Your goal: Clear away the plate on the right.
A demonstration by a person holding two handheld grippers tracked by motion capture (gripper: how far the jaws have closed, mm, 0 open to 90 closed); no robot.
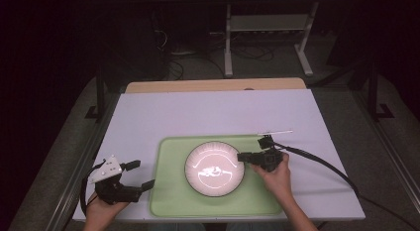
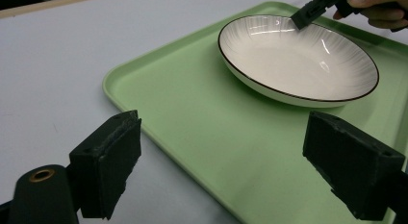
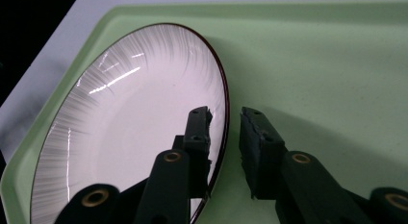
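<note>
I hold a gripper in each hand at a white table (image 1: 148,112). A light green tray (image 1: 171,191) lies on the table in front of me. A white bowl (image 1: 214,168) with a thin dark rim and fine ribbed lines sits in the middle of the tray.

My right gripper (image 3: 225,137) is at the right edge of the bowl. One jaw is inside the bowl and the other is outside it, over the tray, with the rim between them. The jaws are close together around the rim, but I cannot tell if they press on it yet. In the high view my right hand (image 1: 277,174) holds this gripper just beside the bowl.

My left gripper (image 1: 138,174) is spread wide and holds nothing. It hovers at the left edge of the tray, apart from the bowl.

A thin white stick (image 1: 275,133) lies on the table just behind the tray.

I see no words or labels on anything.
</note>
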